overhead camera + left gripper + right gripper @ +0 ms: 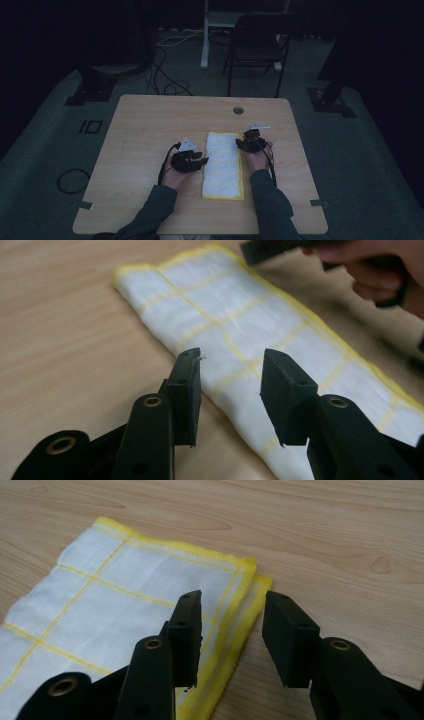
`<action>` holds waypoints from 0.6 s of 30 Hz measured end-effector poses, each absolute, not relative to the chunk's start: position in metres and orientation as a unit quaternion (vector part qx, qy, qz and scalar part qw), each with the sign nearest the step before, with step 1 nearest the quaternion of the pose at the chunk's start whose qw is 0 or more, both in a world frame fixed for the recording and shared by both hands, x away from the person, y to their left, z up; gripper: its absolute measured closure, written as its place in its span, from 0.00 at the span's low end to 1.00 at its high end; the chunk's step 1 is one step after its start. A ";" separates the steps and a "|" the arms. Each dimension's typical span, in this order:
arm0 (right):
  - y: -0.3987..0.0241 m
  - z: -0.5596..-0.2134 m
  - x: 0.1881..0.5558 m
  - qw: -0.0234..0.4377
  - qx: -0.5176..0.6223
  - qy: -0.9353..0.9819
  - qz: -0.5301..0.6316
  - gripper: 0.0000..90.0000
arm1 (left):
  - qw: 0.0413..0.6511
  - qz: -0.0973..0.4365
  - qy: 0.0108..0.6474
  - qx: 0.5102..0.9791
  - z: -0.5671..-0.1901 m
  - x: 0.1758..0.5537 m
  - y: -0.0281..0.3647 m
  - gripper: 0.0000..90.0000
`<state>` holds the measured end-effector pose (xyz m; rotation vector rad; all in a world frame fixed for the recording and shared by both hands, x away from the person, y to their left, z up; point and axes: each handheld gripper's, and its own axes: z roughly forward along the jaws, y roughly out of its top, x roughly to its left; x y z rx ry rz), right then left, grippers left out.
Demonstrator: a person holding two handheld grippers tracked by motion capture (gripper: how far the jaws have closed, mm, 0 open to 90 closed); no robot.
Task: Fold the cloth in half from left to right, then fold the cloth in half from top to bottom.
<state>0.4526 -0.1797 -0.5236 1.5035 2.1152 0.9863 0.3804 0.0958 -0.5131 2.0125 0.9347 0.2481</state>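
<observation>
Two grippers are flanking the cloth (223,166), and I'm holding both with jaws apart and nothing between them. That cloth is lying folded into a long strip right of the table's (150,125) middle, running from mid-table toward the near edge. My left gripper (200,162) is hovering just beside its left long edge, lined up, I judge, for a grab at the fold. My right gripper (245,142) is sitting at the far right corner of the strip, where the right gripper view is showing the layered yellow hem (235,615) stacked slightly uneven; the open jaws there are suggesting to me a corner just let go, though I can't be sure. Dim light in the high view is making the jaw tips hard to read. How many layers the fold has I can't tell, and the strip's near end is running out of both gripper views
</observation>
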 end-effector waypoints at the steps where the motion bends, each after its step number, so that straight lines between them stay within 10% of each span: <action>1: -0.180 -0.524 0.453 0.181 0.532 0.749 0.350 0.66 | 0.440 0.099 0.380 0.808 -0.513 0.385 0.096 0.67; 18: -0.183 -0.530 0.460 0.170 0.535 0.748 0.354 0.62 | 0.417 0.112 0.427 0.794 -0.521 0.447 0.088 0.66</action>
